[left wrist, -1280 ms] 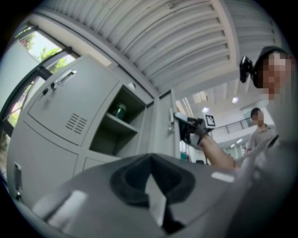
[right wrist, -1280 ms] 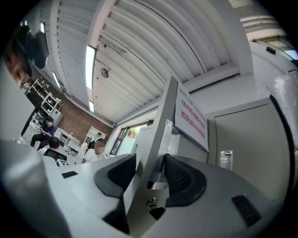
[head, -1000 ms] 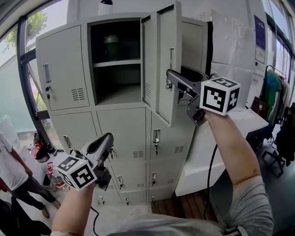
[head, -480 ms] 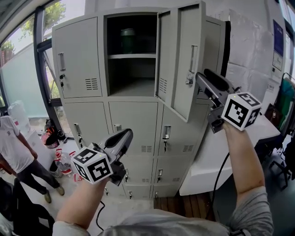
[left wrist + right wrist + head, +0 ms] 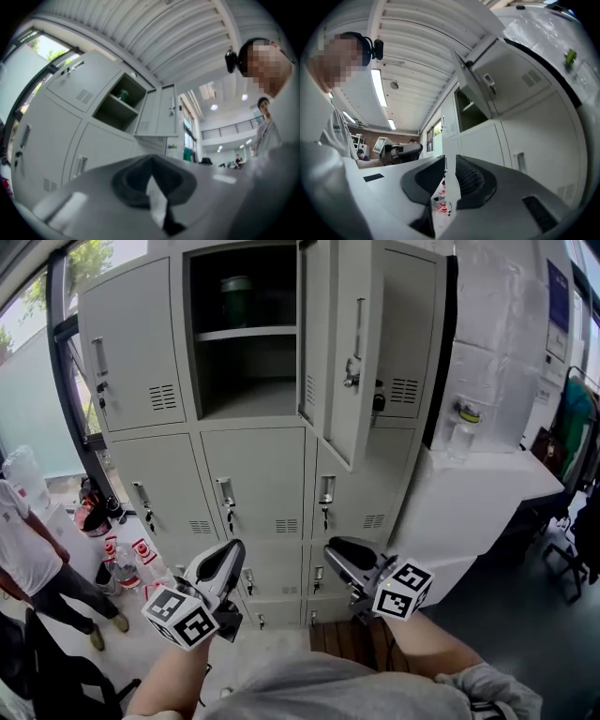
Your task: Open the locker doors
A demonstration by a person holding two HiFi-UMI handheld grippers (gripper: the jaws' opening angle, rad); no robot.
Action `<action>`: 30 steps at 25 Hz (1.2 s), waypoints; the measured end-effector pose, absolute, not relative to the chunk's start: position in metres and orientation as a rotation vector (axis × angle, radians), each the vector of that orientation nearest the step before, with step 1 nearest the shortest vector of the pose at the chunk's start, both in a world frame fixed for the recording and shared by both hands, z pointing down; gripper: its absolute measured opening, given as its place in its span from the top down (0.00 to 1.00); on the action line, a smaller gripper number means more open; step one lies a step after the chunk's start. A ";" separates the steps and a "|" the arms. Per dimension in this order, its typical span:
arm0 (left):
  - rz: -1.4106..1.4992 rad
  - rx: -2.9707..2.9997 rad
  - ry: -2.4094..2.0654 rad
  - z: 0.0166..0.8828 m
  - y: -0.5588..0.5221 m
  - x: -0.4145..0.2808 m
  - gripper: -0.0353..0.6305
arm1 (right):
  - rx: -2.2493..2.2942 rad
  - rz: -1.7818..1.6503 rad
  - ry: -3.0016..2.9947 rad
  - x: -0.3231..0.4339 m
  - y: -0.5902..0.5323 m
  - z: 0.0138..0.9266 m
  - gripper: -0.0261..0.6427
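The grey locker bank [image 5: 253,474] fills the head view. Its top middle compartment [image 5: 246,343] stands open, with a green pot [image 5: 236,289] on the upper shelf. The open door [image 5: 352,352] juts out to the right of it. The doors below are closed. My left gripper [image 5: 230,554] hangs low at the left, shut and empty, its tips [image 5: 151,161] meeting. My right gripper [image 5: 337,549] is low too, in front of the lower lockers. Its jaws have just been closing; a narrow gap is left at the right gripper [image 5: 449,161], with nothing in it.
A white counter [image 5: 478,493] adjoins the lockers on the right, with a bottle [image 5: 464,432] on it. A person [image 5: 28,559] stands at the left near bottles on the floor [image 5: 122,559]. Clothes hang on a rack [image 5: 577,427] at the far right.
My right gripper has dropped from beside the open top door to the bottom lockers, and its jaws have narrowed. The left gripper has sunk a little.
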State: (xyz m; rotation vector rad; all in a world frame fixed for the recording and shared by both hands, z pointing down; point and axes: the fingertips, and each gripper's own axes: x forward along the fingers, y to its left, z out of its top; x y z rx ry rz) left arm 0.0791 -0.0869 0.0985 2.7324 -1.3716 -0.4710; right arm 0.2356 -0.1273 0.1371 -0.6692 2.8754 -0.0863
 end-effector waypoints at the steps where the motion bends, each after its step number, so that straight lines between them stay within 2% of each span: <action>1: -0.479 2.718 -1.353 0.112 -0.085 0.079 0.94 | -0.660 -0.129 2.891 0.228 -0.125 0.158 0.86; 14: -0.383 2.542 -1.455 0.208 -0.068 0.035 0.94 | -0.718 -0.319 3.018 0.206 -0.130 0.268 0.86; 25: -0.188 2.383 -1.396 0.353 -0.094 -0.015 0.94 | -1.191 -0.687 3.064 0.185 -0.170 0.467 0.85; 30: -0.041 2.439 -1.214 0.421 -0.137 -0.021 0.94 | -1.561 -0.826 2.950 0.182 -0.207 0.546 0.80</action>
